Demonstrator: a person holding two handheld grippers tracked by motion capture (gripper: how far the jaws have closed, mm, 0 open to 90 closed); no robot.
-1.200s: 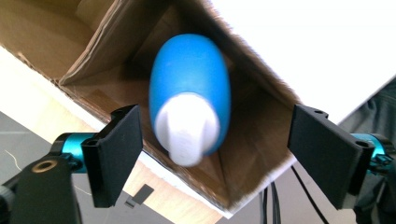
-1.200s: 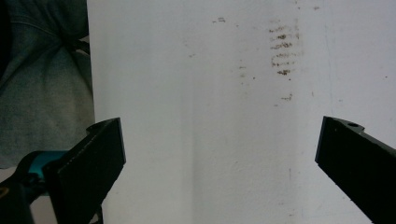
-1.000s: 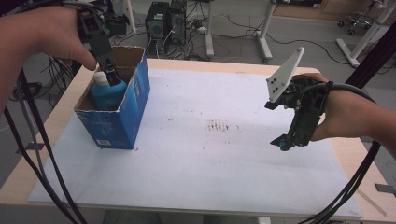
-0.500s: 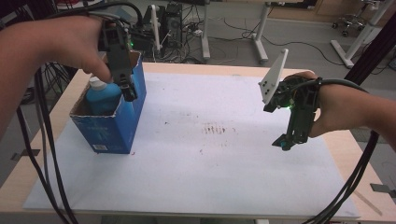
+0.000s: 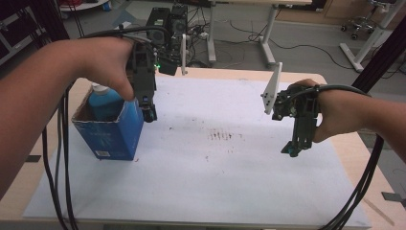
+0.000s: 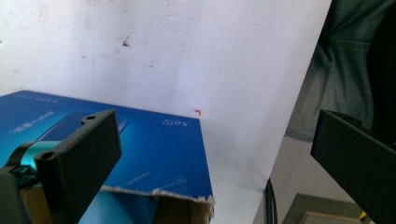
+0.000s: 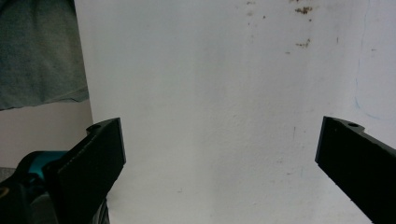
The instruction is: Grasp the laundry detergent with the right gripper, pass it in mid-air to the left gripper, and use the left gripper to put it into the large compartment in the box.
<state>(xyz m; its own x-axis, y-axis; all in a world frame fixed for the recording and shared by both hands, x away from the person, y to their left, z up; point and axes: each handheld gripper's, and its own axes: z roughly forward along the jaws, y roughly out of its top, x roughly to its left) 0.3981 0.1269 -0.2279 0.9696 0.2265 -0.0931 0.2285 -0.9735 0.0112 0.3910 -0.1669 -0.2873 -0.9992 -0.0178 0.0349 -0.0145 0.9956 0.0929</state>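
High view: left gripper (image 5: 149,114) sits left of centre, jaws pointing down at the right-hand wall of the open blue box (image 5: 112,134), holding nothing. The box stands at the frame's left on the white sheet (image 5: 230,177), with a blue bottle (image 5: 104,101) upright inside, white cap up, long axis vertical. The bottle lies just left of the left gripper and above its tips; my guess is it's the thing to grab, so the left hand is the near one. Right gripper (image 5: 293,149) hangs at the right of the frame, well apart from the box, tips down over bare sheet. Left gripper view: jaws spread wide, nothing between them; the box's torn top edge (image 6: 159,192) runs along the bottom left, blue wall above it, and the sheet's edge cuts down the right side, which the high view doesn't resolve. The bottle is out of frame here. Right gripper view: jaws wide apart, empty, stained sheet (image 7: 210,116) beneath.
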